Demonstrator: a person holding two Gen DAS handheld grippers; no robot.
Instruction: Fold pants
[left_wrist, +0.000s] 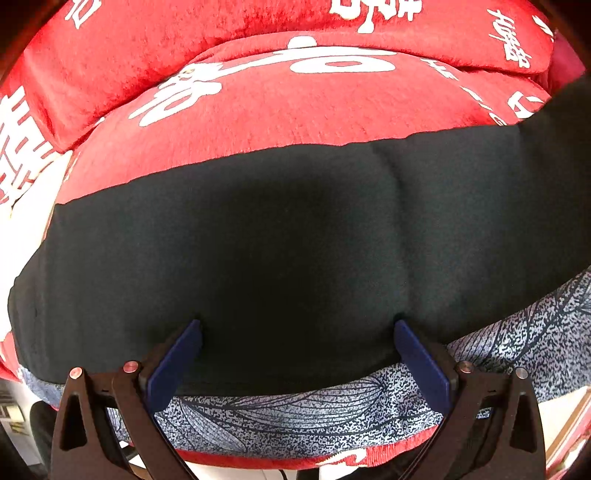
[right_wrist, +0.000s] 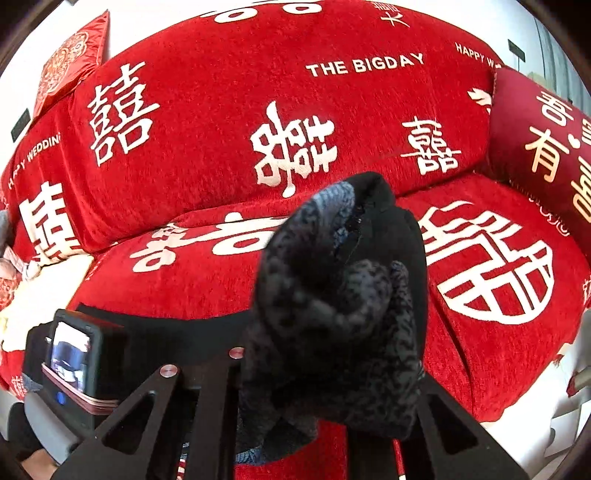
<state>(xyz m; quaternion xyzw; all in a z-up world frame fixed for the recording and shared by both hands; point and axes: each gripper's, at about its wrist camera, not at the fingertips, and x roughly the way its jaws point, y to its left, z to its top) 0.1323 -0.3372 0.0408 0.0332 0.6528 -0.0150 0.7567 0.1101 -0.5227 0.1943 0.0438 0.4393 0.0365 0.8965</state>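
Pants (left_wrist: 280, 236): black outside, blue-grey leaf-print lining; spread in a wide band across the sofa seat in the left wrist view, running off to the right
Lining (left_wrist: 295, 413): shows as a strip along the near edge of the band, hanging over the seat front
Far edge: fairly straight, red seat beyond it; a soft crease right of centre
Bunched end (right_wrist: 332, 314): raised off the seat in the right wrist view, a thick wad of black cloth and lining filling the middle of the frame
Left gripper (left_wrist: 297, 363): spread wide, blue pads (left_wrist: 177, 363) well apart, tips on the black cloth near its front edge; nothing clamped between them
Right gripper (right_wrist: 325, 384): fingers buried in the wad, closed on the pants; pads hidden by cloth
Left device (right_wrist: 74, 365): seen lower left from the right wrist, camera screen lit, over the flat black band
Sofa (right_wrist: 155, 288): red plush cover with large white characters, "THE BIGDAY" and "HAPPY WEDDING" on the backrest
Cushion (right_wrist: 543, 155): dark red with gold characters, at the right end of the seat
Ornament (right_wrist: 70, 59): red, patterned, behind the backrest at upper left
Room: pale wall behind; light floor past the seat front, lower right
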